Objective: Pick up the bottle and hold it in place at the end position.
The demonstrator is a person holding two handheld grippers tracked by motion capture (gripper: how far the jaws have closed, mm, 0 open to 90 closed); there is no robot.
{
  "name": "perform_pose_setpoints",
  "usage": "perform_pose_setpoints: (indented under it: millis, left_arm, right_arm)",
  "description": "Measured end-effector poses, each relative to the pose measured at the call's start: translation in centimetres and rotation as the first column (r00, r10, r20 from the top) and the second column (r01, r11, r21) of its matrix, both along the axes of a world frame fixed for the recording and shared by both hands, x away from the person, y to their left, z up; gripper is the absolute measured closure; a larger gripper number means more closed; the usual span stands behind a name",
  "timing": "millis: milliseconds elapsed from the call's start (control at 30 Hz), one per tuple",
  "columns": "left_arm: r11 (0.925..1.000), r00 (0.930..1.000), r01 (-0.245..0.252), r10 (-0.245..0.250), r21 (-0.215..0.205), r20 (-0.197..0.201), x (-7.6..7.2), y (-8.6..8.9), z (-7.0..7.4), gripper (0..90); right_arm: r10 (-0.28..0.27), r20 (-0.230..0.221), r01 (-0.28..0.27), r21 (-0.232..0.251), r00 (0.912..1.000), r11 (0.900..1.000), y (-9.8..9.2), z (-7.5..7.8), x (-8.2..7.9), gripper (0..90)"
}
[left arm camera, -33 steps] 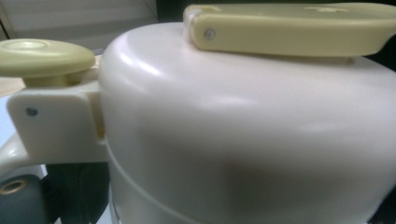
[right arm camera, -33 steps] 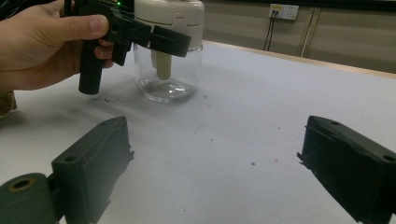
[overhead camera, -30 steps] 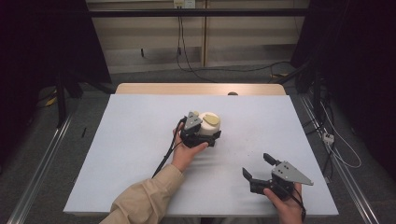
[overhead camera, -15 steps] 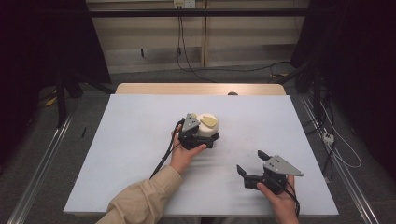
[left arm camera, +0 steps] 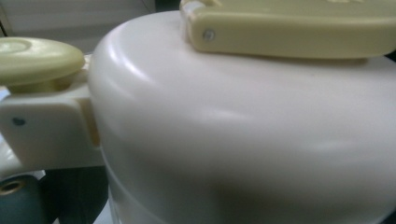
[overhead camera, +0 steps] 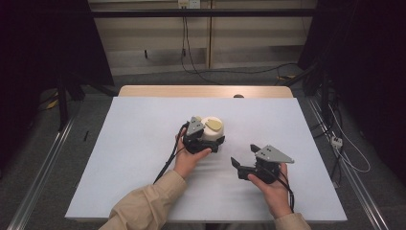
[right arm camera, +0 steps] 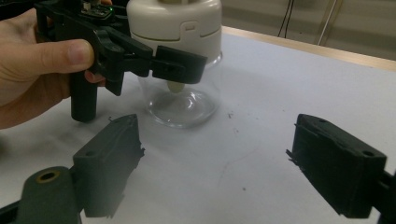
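A glass jar with a cream lid (overhead camera: 211, 127) stands near the middle of the white table (overhead camera: 134, 158). My left gripper (overhead camera: 209, 142) is shut on the jar, its black jaws clasping it just under the lid (right arm camera: 173, 25), as the right gripper view shows. In the left gripper view the lid (left arm camera: 233, 130) is very close, with its pale yellow flap (left arm camera: 299, 28) on top. To the jar's right and nearer the person, my right gripper (overhead camera: 244, 155) is open and points toward the jar. Its jaws have just been closing a little, with nothing between them (right arm camera: 219, 158).
The table's far edge is a wooden strip (overhead camera: 206, 91). Metal rails (overhead camera: 40, 167) run along the floor on both sides, and cables (overhead camera: 344, 148) lie on the floor to the right. A black cable (overhead camera: 167, 160) trails from the left gripper across the table.
My right gripper has moved left and a little farther up the table, closer to the jar. The left gripper and the jar have stayed put.
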State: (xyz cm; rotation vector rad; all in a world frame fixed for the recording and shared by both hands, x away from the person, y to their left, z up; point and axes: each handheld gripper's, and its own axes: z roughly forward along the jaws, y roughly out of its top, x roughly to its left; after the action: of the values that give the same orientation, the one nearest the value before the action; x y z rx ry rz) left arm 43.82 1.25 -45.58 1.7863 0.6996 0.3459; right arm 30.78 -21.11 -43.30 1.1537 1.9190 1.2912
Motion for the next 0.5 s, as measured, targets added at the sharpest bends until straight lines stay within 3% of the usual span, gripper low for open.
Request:
perform_pose_setpoints:
  millis: [167, 500]
  left_arm:
    - [1.0000, 1.0000, 0.001, -0.001, 0.002, 0.004, 0.0, 0.0, 0.0, 5.0]
    - [1.0000, 1.0000, -0.002, 0.002, 0.001, 0.007, 0.0, -0.1, 0.0, 5.0]
  right_arm:
    - [0.011, -0.009, -0.011, -0.003, 0.9999, 1.000, 0.8, 0.4, 0.7, 20.2]
    - [0.004, -0.013, -0.004, -0.017, 0.9999, 1.000, 1.3, 1.3, 1.6, 20.0]
